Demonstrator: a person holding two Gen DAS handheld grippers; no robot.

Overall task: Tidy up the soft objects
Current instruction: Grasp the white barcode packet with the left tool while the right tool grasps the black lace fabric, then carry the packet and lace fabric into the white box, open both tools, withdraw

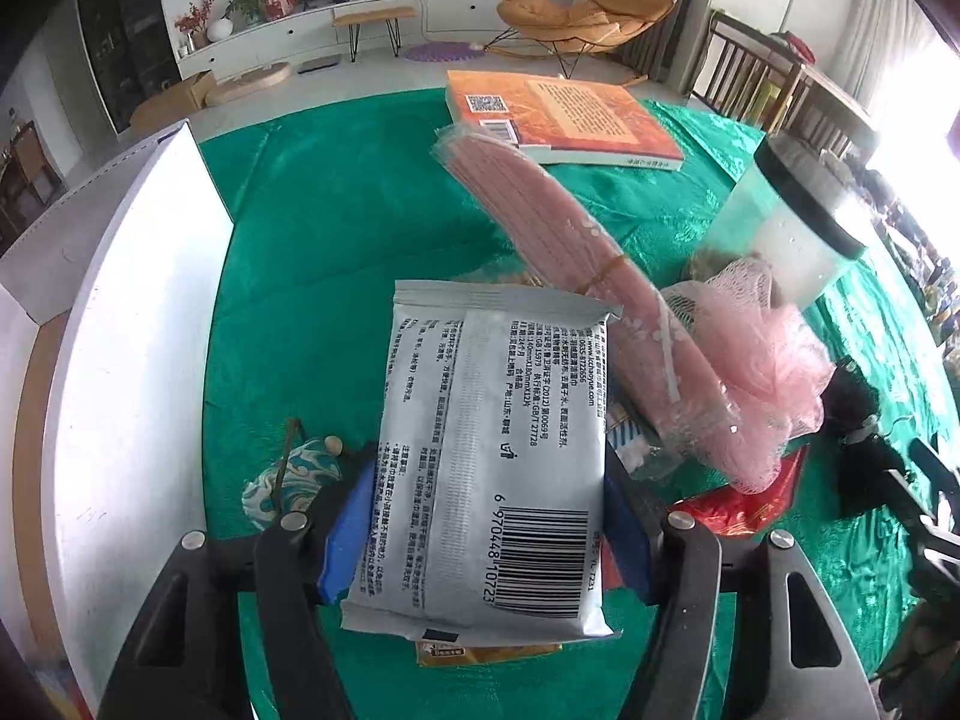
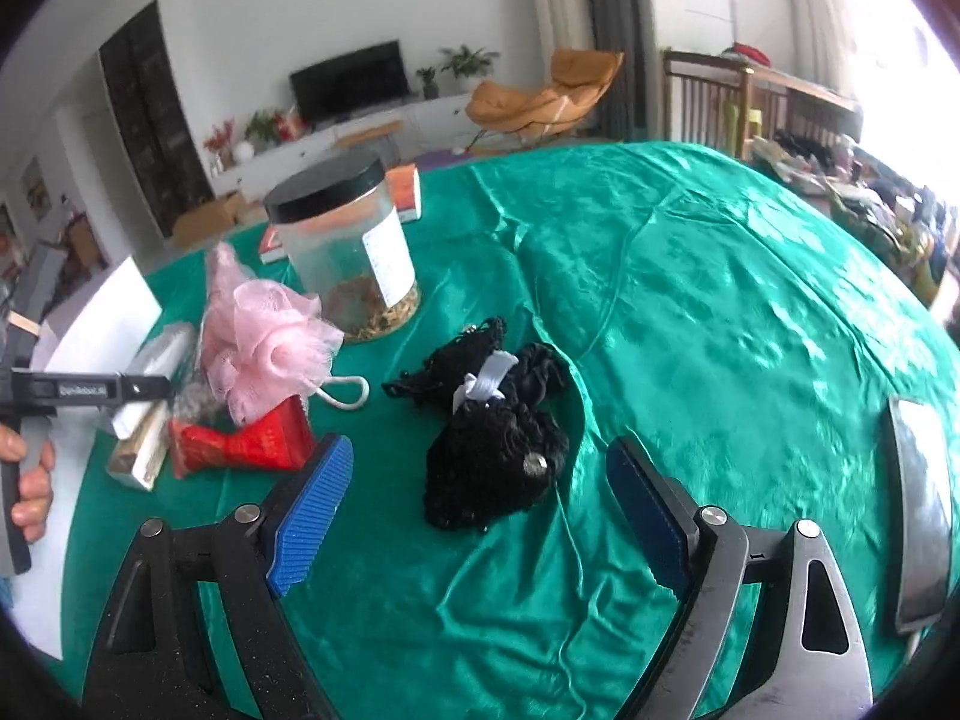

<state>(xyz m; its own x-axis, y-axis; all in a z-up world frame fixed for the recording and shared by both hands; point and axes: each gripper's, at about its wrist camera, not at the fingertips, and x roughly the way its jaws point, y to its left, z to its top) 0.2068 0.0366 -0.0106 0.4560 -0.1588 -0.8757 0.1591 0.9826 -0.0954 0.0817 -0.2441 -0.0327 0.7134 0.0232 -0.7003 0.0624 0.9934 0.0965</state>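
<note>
My left gripper (image 1: pixel 486 516) is shut on a grey wet-wipes packet (image 1: pixel 492 456), held above the green tablecloth (image 1: pixel 336 228). Behind it lie a pink pack of masks in clear plastic (image 1: pixel 576 276), a pink mesh bath puff (image 1: pixel 762 360) and a red pouch (image 1: pixel 744 498). My right gripper (image 2: pixel 474 510) is open and empty, just in front of a black mesh bundle with a white tag (image 2: pixel 498 438). The bath puff (image 2: pixel 270 348) and the red pouch (image 2: pixel 240 444) lie to its left in the right wrist view.
A white cardboard box (image 1: pixel 138 360) stands open at the left. An orange book (image 1: pixel 564 120) lies at the back. A clear jar with a black lid (image 2: pixel 348 252) stands by the puff. A patterned blue pouch (image 1: pixel 288 480) lies near the box. A phone (image 2: pixel 918 516) lies at the right.
</note>
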